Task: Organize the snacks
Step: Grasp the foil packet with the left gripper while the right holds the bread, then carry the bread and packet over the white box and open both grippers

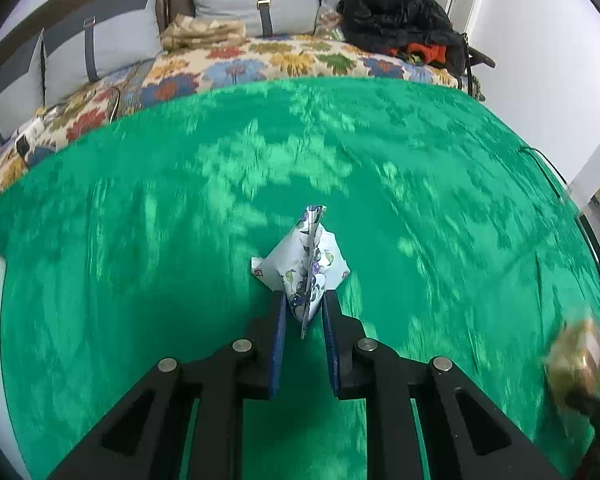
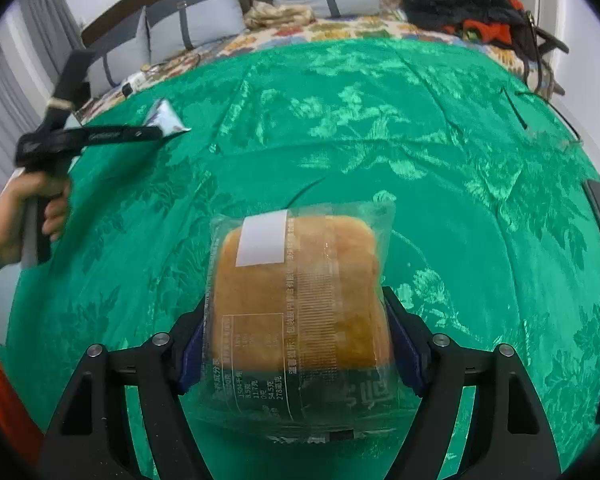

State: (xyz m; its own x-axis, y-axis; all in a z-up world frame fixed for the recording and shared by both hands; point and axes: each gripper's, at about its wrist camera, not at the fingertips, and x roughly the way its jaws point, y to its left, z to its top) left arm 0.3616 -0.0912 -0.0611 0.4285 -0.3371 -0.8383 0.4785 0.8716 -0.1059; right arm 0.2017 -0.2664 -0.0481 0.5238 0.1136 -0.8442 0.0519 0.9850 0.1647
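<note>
Left tool (image 1: 304, 312) pinches a floral packet (image 1: 306, 264); right tool (image 2: 296, 344) pinches a bread pack (image 2: 300, 292) over the green bed cover (image 2: 380, 140). Both snacks w/o a spot yet.

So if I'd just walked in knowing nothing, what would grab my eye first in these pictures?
Probably the bright green patterned cloth that fills both views. Next, the clear-wrapped bread pinched in the right gripper in the foreground, and the small white floral packet clamped edge-on in the left gripper. Behind the cloth sit grey cushions and a dark heap of clothes.
</note>
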